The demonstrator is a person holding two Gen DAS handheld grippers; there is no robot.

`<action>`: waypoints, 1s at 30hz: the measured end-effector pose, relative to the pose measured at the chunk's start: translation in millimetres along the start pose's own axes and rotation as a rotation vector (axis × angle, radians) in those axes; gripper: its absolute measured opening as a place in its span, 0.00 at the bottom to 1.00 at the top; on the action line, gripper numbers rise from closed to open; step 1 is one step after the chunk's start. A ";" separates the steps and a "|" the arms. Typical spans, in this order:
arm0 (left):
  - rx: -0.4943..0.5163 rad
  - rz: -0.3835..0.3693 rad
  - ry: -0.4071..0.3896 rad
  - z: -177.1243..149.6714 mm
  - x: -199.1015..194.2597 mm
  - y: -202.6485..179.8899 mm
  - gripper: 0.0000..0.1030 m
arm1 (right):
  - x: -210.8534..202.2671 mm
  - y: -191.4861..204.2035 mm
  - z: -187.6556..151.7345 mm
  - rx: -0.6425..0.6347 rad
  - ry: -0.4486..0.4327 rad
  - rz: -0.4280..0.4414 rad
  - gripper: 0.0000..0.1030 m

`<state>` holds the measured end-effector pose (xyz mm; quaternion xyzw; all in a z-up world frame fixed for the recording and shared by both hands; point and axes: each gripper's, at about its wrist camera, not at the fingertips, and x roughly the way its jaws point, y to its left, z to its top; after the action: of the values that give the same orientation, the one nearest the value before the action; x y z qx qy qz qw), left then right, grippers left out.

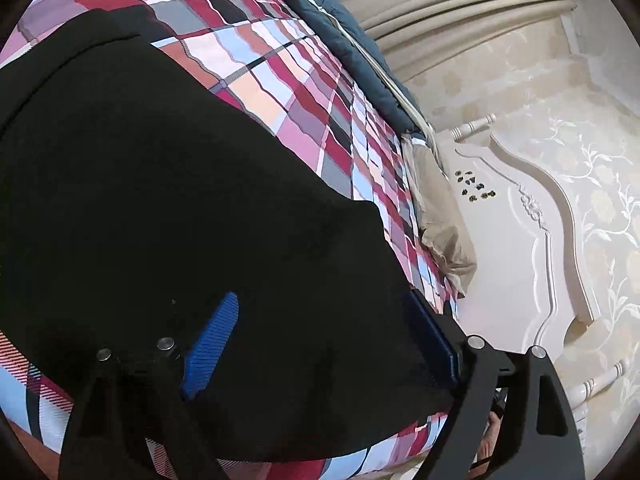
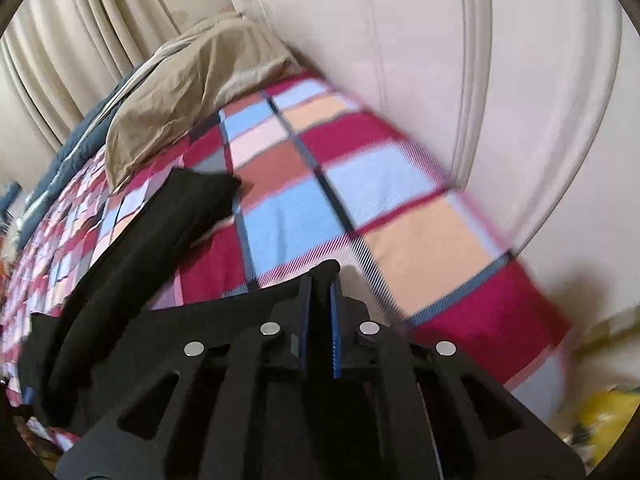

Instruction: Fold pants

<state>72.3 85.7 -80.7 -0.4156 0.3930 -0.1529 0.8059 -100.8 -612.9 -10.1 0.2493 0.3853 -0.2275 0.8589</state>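
1. The black pants (image 1: 168,200) lie spread on my bed's plaid sheet (image 1: 280,92), a patchwork of crimson, pink, sky blue and peach squares; in the left wrist view the dark cloth fills most of the near half of the mattress.

2. My left gripper (image 1: 320,340) stands wide apart over the pants, one blue pad (image 1: 210,346) lying against the black cloth and the other blue pad (image 1: 434,340) at the cloth's edge, near the side of the bed. Nothing is pinched between them.

3. My right gripper (image 2: 320,320) has its two blue-lined fingers drawn almost together, only a narrow dark slot between them. A tongue of black cloth shows at the tips, but I cannot tell whether the pants are truly caught in it.

4. In the right wrist view, a long fold of the pants (image 2: 160,232) runs diagonally across the sheet (image 2: 360,184), ending in a blunt corner close to a beige pillow (image 2: 176,92).

5. The pillow rests against the cream headboard (image 2: 360,60); a dark blue quilt (image 1: 340,28) lies along the far edge of the bed, beside pleated beige curtains (image 1: 440,8).

6. Floral wallpaper (image 1: 580,184) rises behind the carved headboard (image 1: 500,240).
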 end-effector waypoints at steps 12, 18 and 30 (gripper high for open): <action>0.071 0.017 -0.017 -5.2 -0.4 -2.8 0.82 | 4.9 -12.4 1.6 0.089 -0.003 -0.125 0.33; 0.085 0.004 -0.017 -5.3 -0.3 -2.2 0.83 | -26.5 42.3 25.7 0.119 -0.083 -0.161 0.58; 0.136 0.014 -0.032 -10.1 1.2 -6.6 0.86 | 125.8 230.7 82.9 -0.127 0.202 -0.319 0.67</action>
<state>65.9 75.4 -79.6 -0.3595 0.3719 -0.1669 0.8394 154.6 -509.8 -1.2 0.1520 0.5178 -0.3097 0.7829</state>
